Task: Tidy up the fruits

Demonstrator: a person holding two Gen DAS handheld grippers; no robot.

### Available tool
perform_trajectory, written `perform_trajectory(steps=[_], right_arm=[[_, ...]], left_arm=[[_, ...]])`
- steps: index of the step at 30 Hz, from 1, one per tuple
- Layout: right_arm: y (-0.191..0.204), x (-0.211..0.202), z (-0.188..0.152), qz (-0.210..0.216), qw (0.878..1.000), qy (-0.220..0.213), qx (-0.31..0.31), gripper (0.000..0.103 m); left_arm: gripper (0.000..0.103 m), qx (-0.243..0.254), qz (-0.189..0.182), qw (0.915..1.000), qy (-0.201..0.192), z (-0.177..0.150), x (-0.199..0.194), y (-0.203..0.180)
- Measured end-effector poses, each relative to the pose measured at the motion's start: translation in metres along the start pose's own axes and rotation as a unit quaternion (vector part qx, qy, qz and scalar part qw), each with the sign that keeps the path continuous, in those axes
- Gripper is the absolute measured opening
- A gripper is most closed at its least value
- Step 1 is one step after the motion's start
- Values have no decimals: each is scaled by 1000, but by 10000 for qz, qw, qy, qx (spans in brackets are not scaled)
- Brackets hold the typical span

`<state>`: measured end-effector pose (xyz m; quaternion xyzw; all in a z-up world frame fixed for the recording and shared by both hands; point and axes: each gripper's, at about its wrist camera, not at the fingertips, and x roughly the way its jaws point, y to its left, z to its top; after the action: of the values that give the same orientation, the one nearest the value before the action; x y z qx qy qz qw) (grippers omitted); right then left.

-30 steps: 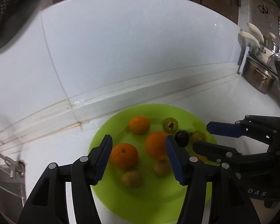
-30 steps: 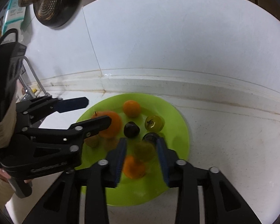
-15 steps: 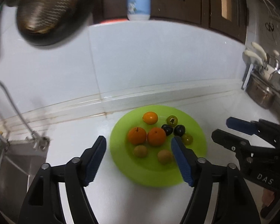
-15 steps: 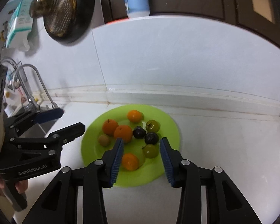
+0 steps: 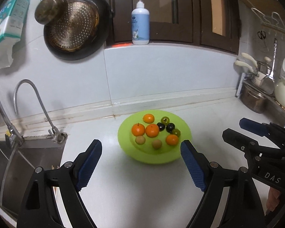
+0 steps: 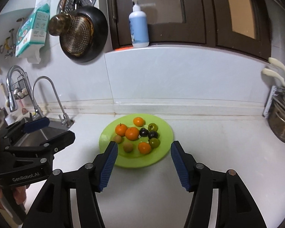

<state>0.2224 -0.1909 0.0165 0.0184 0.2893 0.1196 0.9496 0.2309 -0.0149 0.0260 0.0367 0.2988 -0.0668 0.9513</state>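
A lime-green plate [image 5: 127,152] [image 6: 161,161] sits on the white counter near the wall. On it lie several oranges [image 5: 152,130] [image 6: 132,133], two dark plums [image 5: 170,127] [image 6: 144,132], green plums [image 6: 154,142] and two small brown fruits [image 5: 157,144] [image 6: 127,147]. My left gripper [image 5: 140,152] hangs above the counter in front of the plate, its jaws opening, nothing between them. My right gripper [image 6: 142,152] also hovers short of the plate, jaws opening and empty. Each gripper shows at the edge of the other's view.
A steel sink [image 5: 19,157] with a curved tap [image 5: 34,102] lies to the left. Pots and utensils [image 5: 256,98] crowd the right corner. A pan [image 5: 76,28] hangs on the wall; a pump bottle [image 5: 140,22] stands on the ledge behind.
Both grippers have pulled back and up from the plate and spread their jaws wider. The fruits stay on the plate; one orange now lies free at the plate's front.
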Motion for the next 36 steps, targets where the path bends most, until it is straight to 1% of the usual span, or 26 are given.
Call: perform_trajectory(steps=[7,14,22,28,36], right_arm=[[5,-37,-16,69,9999,-46,-59,59],[9,-76,-35,114,9998,-72,-145,59],[13,-120,-56,160,9997,-139,-155,59],[15,-145,-67,195,9995,-197,-180,59],[19,-163,-75,261,9991,-239,-221,59]], left_arm=[[86,-103,130,9998,-110,-20,-43,-10],[88,-179,185,9995,-157,-42,-79,-21],[91,-138,249,9992,-265,-60,-120,-33],[92,-110,326,9988,-341,-71,-142,-38],[95,-116,447,9982,-390,-81,-162,-42]])
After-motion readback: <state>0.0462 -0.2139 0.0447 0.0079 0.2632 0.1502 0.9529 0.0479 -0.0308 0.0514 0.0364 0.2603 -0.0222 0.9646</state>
